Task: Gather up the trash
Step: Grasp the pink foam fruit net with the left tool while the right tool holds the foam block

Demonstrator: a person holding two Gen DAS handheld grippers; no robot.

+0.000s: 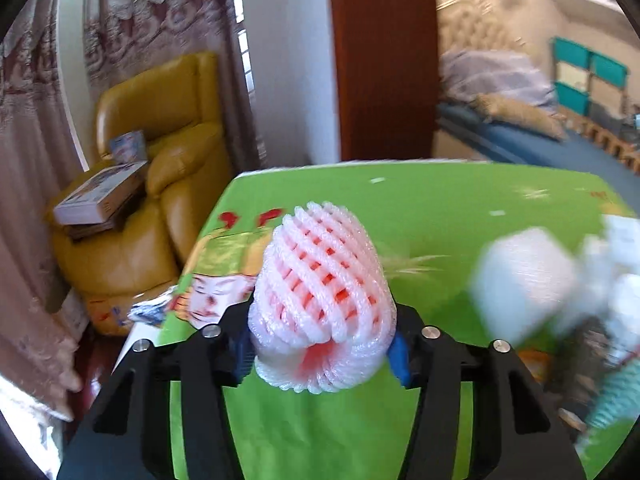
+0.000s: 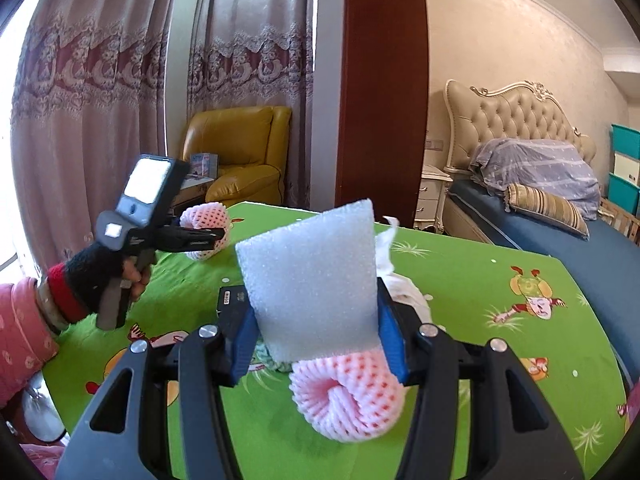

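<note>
Over on the left, a yellow leather armchair point(image 2: 244, 152) sits against the lace-trimmed pink curtains point(image 2: 92, 80), with a flat cardboard box point(image 1: 100, 196) lying on its seat. In front of it is the table under a bright green cartoon-printed cloth point(image 2: 460, 280). Above the table's left end a hand in a black fingerless glove with a red cuff point(image 2: 86, 280) grips the handle of the left gripper point(image 1: 322, 350); a pink sleeve point(image 2: 20, 332) runs back from that wrist. The blue pads of this gripper point(image 1: 398, 354) are clamped on a pink-and-white foam mesh fruit sleeve point(image 1: 324, 296), which bulges up and forward between the black fingers and is held clear of the cloth.

Nearer the middle, the right gripper point(image 2: 316, 342) has its own blue pads point(image 2: 390, 336) pressed against the sides of a white foam block point(image 2: 314, 284) standing upright between them. Just below the block, at the base of the fingers, a second pink foam mesh fruit sleeve point(image 2: 346, 396) curls; whether the pads also pinch it I cannot tell. Behind the block lie crumpled white tissue point(image 2: 404, 288) and a dark flat packet point(image 2: 232, 304) on the cloth.

Further right, past a brown wooden door panel point(image 2: 382, 92), a bed with a cream tufted headboard point(image 2: 516, 116), a blue sheet and a striped bolster pillow point(image 2: 548, 208) fills the corner, teal storage boxes point(image 2: 626, 168) stacked beyond it
</note>
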